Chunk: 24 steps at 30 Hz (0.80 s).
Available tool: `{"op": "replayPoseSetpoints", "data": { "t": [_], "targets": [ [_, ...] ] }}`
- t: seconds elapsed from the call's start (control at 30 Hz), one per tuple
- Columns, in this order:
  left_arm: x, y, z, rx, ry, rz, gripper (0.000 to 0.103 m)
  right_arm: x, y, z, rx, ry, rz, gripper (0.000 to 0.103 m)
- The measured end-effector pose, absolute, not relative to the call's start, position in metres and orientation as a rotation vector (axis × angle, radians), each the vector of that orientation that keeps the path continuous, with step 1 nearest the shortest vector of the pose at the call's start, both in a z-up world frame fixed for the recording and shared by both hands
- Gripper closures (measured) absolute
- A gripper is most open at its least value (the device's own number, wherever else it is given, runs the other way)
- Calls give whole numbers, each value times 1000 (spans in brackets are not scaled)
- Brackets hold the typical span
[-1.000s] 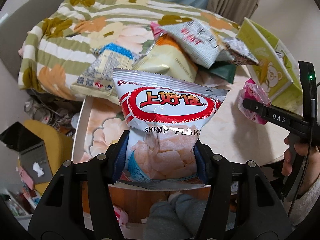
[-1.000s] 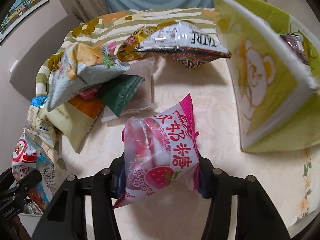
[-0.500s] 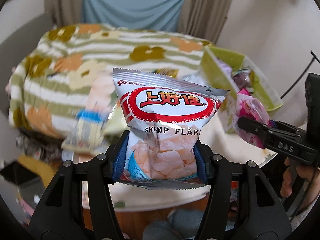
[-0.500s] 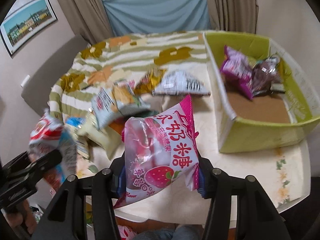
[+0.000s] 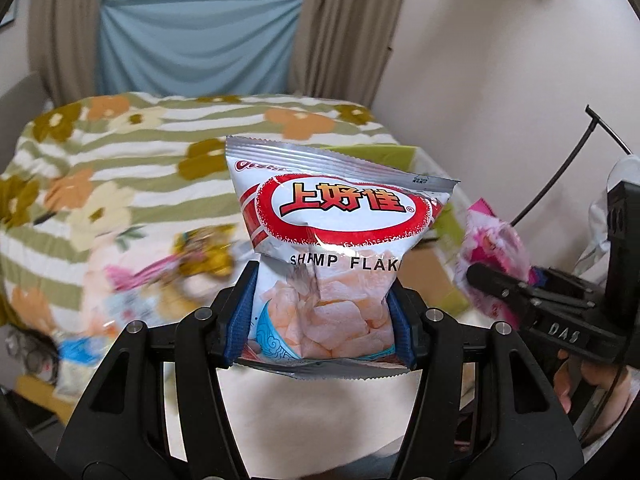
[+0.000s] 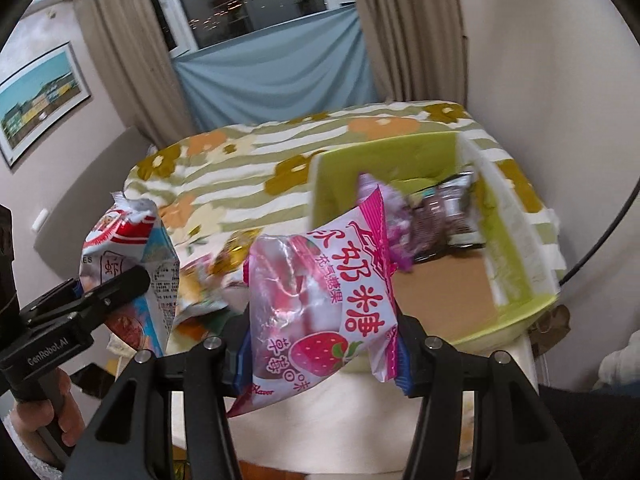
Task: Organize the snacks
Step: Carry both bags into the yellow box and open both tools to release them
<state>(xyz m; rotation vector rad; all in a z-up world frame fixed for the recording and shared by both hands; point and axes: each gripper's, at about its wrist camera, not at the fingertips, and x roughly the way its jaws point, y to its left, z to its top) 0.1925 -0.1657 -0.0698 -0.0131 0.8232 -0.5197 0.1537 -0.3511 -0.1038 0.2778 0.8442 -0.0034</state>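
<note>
My left gripper [image 5: 322, 316] is shut on a white and red shrimp flakes bag [image 5: 328, 256], held upright high above the table. My right gripper [image 6: 320, 344] is shut on a pink strawberry candy bag [image 6: 324, 300]. In the left wrist view the right gripper and the pink strawberry candy bag [image 5: 496, 248] show at the right. The right wrist view shows the shrimp flakes bag [image 6: 128, 264] at the left. The green box [image 6: 508, 320] stands ahead and right, with several purple and dark packets [image 6: 440, 208] inside it.
Loose snack bags [image 5: 192, 256] lie blurred on the white table [image 6: 320, 420] left of the box. Behind the table is a bed with a striped flower blanket [image 5: 120, 160], then curtains and a wall at the right. A hand [image 6: 44, 420] holds the left gripper's handle.
Both grippers rose well above the table, each keeping its bag. The views tilted up: the snack pile dropped low and the green box's inside came into sight.
</note>
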Motion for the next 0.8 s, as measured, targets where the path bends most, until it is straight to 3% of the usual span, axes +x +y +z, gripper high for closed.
{"op": "replayPoseSetpoints", "data": {
  "t": [0.33,0.57,0.63,0.73,0.8],
  "targets": [
    [253,-306,-116,13,966,-516,49,179,-454,-124,276,919,-23,53],
    [257,-340,-158,58,1067,-439,49,198,-490,-143,295,976,34,53],
    [259,-345,-166,75,1088,-418,41,204,-495,-149,290,989,57,53],
    [258,-346,-171,99,1105,-364,14,209,-500,-156,281,1000,81,53],
    [255,-341,-168,96,1095,-364,12,212,-504,-160,288,1008,94,53]
  ]
}}
